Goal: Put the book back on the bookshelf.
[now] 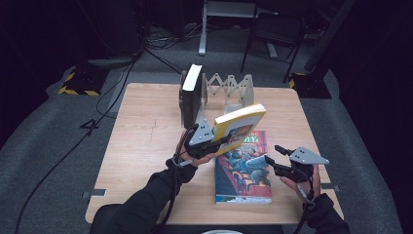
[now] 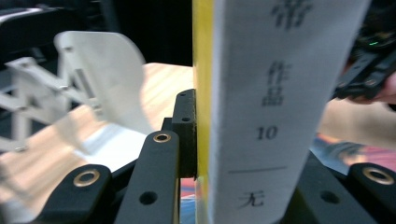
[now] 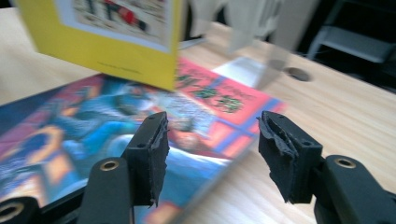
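The yellow book [image 1: 239,126] sits just above the middle of the high view, lifted off the table [image 1: 141,146] and tilted, its page edge turned up and its far end higher toward the upper right. The left gripper [image 1: 214,141] pinches its lower left end; in the left gripper view the white spine [image 2: 275,107] with printed characters and the yellow cover edge stand upright between the black jaws, the pads pressed against both sides. In the right gripper view its yellow back cover [image 3: 107,42] hangs in the upper left, clear of the book beneath it.

Directly under the raised book, in the lower middle of the high view, a colourful book [image 1: 243,168] lies flat on the table, its red band at the far end; the yellow book's lower edge hovers just above that end.

The right gripper [image 1: 272,153] is at the lower right of the high view, near the flat book's right edge and well apart from the yellow book. Its jaws stand spread with nothing between them, pointing across the colourful cover [image 3: 70,140].

Toward the upper middle of the high view a dark book [image 1: 191,95] stands upright against the left end of a white expanding bookstand [image 1: 229,87], just beyond the yellow book's raised end. In the left gripper view the bookstand's white plate [image 2: 107,79] shows blurred at the left.
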`<action>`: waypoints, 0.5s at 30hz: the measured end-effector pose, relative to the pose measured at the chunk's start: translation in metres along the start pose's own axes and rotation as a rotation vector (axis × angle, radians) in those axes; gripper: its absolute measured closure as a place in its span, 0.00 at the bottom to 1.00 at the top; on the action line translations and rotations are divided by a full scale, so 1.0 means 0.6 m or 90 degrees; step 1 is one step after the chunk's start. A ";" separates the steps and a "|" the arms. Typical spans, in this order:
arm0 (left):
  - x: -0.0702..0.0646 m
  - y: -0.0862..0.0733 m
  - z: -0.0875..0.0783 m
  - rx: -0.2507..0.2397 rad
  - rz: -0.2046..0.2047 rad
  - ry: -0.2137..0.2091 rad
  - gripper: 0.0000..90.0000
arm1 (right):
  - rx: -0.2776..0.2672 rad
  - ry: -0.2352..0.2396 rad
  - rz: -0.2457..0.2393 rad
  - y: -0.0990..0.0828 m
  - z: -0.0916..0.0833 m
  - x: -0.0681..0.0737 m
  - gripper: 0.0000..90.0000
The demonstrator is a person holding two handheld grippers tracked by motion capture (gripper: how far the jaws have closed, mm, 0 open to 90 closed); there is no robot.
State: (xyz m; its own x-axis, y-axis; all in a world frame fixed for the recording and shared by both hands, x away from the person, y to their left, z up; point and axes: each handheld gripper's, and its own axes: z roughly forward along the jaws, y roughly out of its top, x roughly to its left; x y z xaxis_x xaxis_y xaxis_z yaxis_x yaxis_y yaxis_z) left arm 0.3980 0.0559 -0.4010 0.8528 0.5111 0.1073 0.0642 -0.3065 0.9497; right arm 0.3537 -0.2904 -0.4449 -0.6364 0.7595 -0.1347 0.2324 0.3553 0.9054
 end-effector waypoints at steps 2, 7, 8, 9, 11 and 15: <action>0.009 -0.001 -0.001 0.011 0.012 0.032 0.83 | 0.003 -0.005 0.011 -0.003 0.000 -0.007 0.47; 0.047 -0.013 -0.011 0.021 -0.011 0.123 0.83 | 0.030 -0.039 0.021 -0.018 0.004 -0.026 0.47; 0.052 -0.015 -0.013 0.021 -0.016 0.134 0.83 | 0.031 -0.042 0.022 -0.019 0.004 -0.028 0.47; 0.058 -0.017 -0.016 0.021 -0.022 0.152 0.83 | 0.032 -0.043 0.023 -0.020 0.004 -0.029 0.47; 0.069 -0.021 -0.019 0.023 -0.036 0.185 0.83 | 0.033 -0.045 0.027 -0.021 0.005 -0.031 0.47; 0.085 -0.032 -0.018 0.037 -0.076 0.259 0.83 | 0.036 -0.046 0.026 -0.021 0.006 -0.031 0.47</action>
State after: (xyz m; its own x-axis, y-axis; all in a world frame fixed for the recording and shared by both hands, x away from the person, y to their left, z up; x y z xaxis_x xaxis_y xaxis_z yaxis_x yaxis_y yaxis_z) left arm 0.4346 0.0965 -0.4107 0.5639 0.8176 0.1166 0.1882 -0.2648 0.9458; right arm 0.3652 -0.3069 -0.4556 -0.5709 0.8109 -0.1286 0.2996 0.3515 0.8869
